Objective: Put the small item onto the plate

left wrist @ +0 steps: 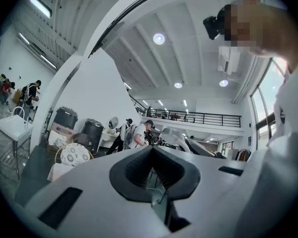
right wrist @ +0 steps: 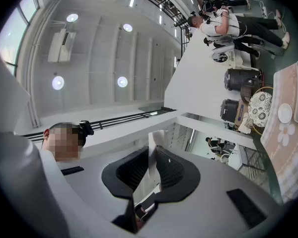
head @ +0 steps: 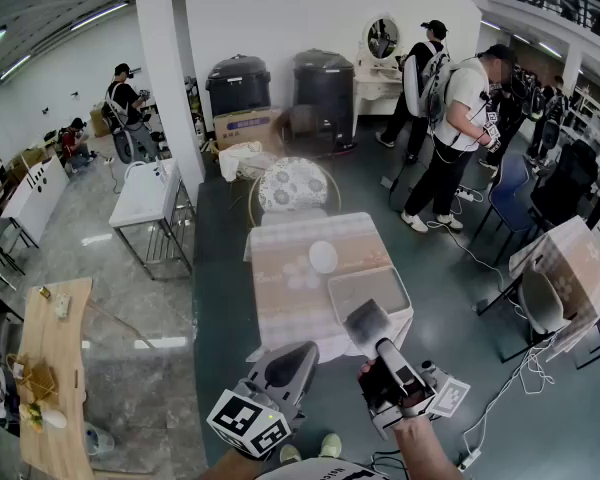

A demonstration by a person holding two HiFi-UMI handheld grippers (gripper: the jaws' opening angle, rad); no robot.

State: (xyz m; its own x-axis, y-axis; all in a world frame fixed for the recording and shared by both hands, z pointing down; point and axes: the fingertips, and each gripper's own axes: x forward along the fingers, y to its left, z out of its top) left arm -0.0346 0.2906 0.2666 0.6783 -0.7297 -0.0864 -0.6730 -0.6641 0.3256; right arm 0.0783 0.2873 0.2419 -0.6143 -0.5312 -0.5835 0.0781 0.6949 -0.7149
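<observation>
Seen from the head view, the person is standing back from the pale cloth-covered tabletop [head: 280, 286], where the round white plate [head: 323, 257] is sitting beside a shallow grey rectangular tray [head: 370, 290], while the left gripper [head: 302, 356] and the right gripper [head: 366, 320] are hanging low, well short of it. In the left gripper view, that claw is resting closed at the tips with nothing between them, apparently idling as the spare. In the right gripper view, the claw is pinching a thin white flat strip [right wrist: 153, 170] upright at a narrow setting, presumably carrying it toward the plate.
</observation>
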